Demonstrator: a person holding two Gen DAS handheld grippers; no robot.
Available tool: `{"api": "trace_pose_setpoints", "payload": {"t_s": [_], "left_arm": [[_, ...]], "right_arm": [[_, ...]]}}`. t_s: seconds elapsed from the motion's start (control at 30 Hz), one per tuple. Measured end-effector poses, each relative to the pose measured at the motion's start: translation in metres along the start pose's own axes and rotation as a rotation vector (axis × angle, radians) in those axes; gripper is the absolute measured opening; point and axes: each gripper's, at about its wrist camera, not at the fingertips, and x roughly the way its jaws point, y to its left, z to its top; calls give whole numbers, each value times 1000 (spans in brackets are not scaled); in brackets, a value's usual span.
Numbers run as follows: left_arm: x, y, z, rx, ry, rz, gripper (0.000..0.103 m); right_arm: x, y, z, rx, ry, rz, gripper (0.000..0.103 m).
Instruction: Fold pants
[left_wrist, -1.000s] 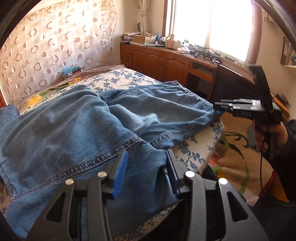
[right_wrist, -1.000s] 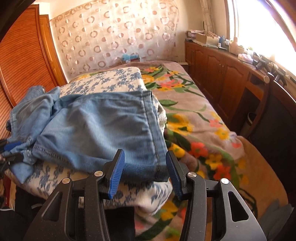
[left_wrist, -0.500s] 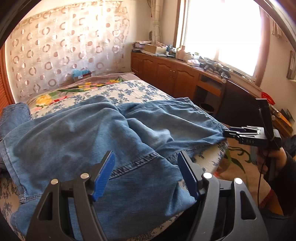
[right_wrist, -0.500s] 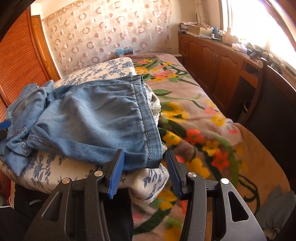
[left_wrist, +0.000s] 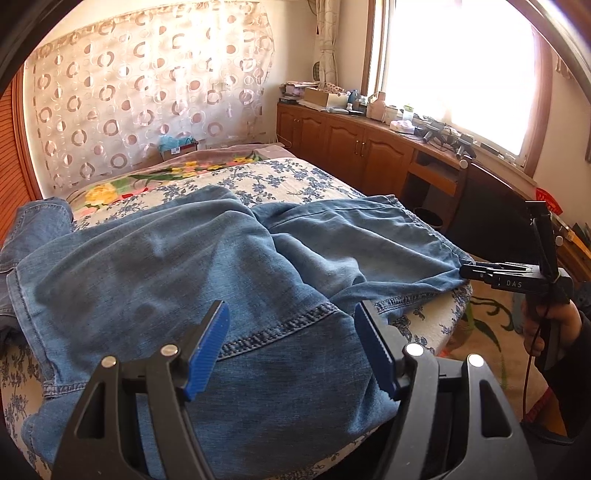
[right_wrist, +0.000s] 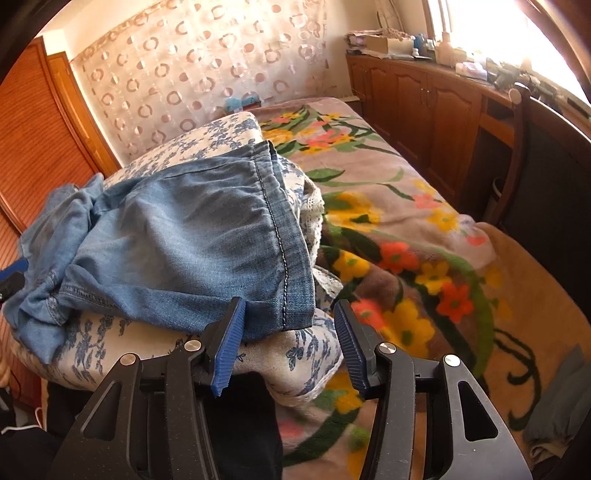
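The blue denim pants (left_wrist: 229, 280) lie spread and wrinkled across a cushion with blue flowers (left_wrist: 295, 177) (one stitched hem (right_wrist: 284, 258) hangs a little over its near corner), not yet folded flat.

To your right, the flowered blanket (right_wrist: 399, 229) lies bare, giving room to pass. The wooden cabinets (right_wrist: 424, 96) wall in its far side, and the heaped jeans (right_wrist: 177, 236) block your left.
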Motion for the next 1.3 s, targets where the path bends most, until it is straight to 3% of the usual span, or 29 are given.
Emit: {"api": "trace_pose_setpoints", "payload": {"t_s": [0.2, 0.3, 0.47, 0.8, 1.07, 1.3], "left_arm": [[2, -1, -1, 6, 5, 7, 70], [2, -1, -2, 4, 3, 7, 70], [1, 2, -2, -1, 0, 11, 70], [-21, 29, -5, -47, -42, 51, 70], [-59, 77, -15, -119, -97, 132, 70], [-89, 118, -33, -188, -121, 214, 70]], "right_arm": [[1, 3, 0, -5, -4, 5, 50], [1, 4, 1, -7, -4, 11, 45], [-3, 9, 2, -26, -25, 13, 22], [-23, 40, 38, -93, -147, 20, 16], [-40, 138, 105, -218, -265, 175, 16], [-48, 255, 118, -357, -266, 417, 16]]}}
